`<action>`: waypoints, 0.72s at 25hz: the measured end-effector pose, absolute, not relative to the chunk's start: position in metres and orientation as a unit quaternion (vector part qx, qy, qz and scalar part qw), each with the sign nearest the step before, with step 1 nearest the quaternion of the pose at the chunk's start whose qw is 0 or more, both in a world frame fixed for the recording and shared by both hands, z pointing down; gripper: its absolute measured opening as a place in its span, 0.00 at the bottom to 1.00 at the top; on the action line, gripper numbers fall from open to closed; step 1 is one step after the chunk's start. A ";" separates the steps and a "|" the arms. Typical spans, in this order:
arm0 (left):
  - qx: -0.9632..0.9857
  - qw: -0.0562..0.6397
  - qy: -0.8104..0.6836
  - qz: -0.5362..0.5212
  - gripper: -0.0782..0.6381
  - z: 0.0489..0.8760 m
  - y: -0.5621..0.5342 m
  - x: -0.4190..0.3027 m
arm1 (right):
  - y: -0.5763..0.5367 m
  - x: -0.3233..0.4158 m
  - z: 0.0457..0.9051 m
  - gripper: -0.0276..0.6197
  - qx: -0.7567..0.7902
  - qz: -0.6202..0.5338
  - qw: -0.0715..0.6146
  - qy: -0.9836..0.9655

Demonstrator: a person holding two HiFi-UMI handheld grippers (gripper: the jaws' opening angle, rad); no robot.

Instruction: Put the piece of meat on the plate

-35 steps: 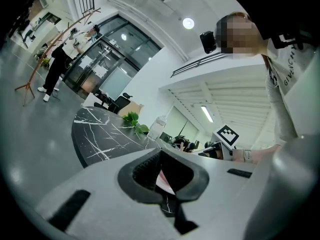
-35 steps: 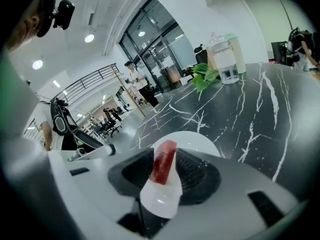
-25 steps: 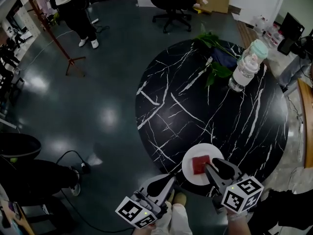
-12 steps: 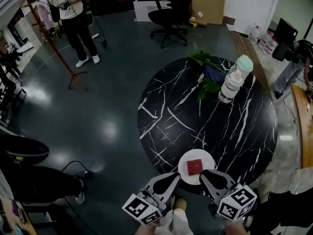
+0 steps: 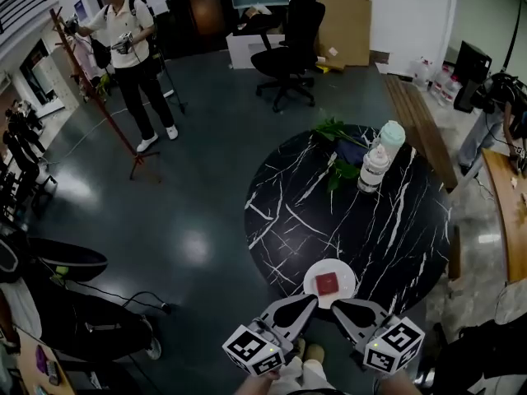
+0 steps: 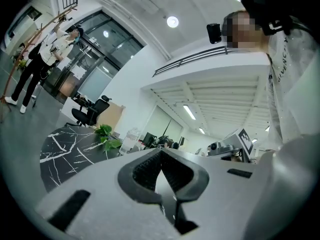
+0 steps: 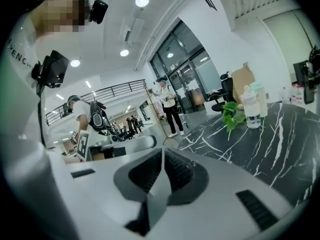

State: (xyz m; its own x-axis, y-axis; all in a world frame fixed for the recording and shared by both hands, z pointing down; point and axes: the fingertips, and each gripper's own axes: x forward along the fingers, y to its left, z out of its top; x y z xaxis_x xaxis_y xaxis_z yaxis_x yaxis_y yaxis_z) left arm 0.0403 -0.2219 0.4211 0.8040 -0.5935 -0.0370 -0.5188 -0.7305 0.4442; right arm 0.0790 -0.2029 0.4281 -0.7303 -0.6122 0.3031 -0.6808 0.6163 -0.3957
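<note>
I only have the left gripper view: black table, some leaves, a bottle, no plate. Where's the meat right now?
Observer: Head view shows the piece of meat lying on the white plate, at the near edge of the table.
Operator: And the other gripper, is it carrying anything?
Observer: No. Its own view shows the right gripper with jaws together and nothing between them.
Operator: Where are the two grippers relative to that plate?
Observer: In the head view the left gripper and the right one sit side by side on the near side of the plate, tips pointing toward it.
</note>
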 end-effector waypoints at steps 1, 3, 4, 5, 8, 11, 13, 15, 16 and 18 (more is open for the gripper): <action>0.927 0.208 -0.299 -0.086 0.12 0.416 -0.220 0.040 | -0.202 0.080 0.422 0.08 0.362 0.242 0.066 -0.897; 0.930 0.201 -0.297 -0.080 0.12 0.408 -0.215 0.037 | -0.200 0.084 0.410 0.08 0.368 0.231 0.060 -0.899; 0.931 0.199 -0.296 -0.077 0.12 0.405 -0.214 0.036 | -0.199 0.086 0.404 0.08 0.372 0.225 0.056 -0.899; 0.932 0.196 -0.295 -0.075 0.12 0.403 -0.213 0.035 | -0.198 0.088 0.398 0.08 0.377 0.218 0.051 -0.899; 0.935 0.183 -0.293 -0.076 0.12 0.393 -0.216 0.032 | -0.199 0.094 0.379 0.08 0.391 0.201 0.034 -0.898; 0.938 0.170 -0.291 -0.081 0.12 0.382 -0.217 0.032 | -0.194 0.096 0.368 0.07 0.398 0.187 0.028 -0.898; 0.939 0.163 -0.291 -0.085 0.12 0.375 -0.217 0.033 | -0.191 0.097 0.363 0.07 0.402 0.177 0.028 -0.898; 0.939 0.158 -0.291 -0.090 0.12 0.368 -0.218 0.032 | -0.189 0.097 0.358 0.07 0.405 0.167 0.026 -0.899; 0.940 0.156 -0.291 -0.091 0.12 0.367 -0.218 0.032 | -0.188 0.096 0.356 0.07 0.405 0.163 0.026 -0.899; 0.940 0.155 -0.290 -0.092 0.12 0.367 -0.218 0.031 | -0.187 0.094 0.353 0.07 0.406 0.156 0.026 -0.900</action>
State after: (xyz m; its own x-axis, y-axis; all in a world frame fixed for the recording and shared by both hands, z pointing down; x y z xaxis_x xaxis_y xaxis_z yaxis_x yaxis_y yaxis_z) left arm 0.0309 -0.2182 0.3667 0.8145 -0.5743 -0.0828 -0.5172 -0.7833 0.3450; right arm 0.0943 -0.1869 0.3530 -0.6691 -0.7226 0.1739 -0.7390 0.6221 -0.2587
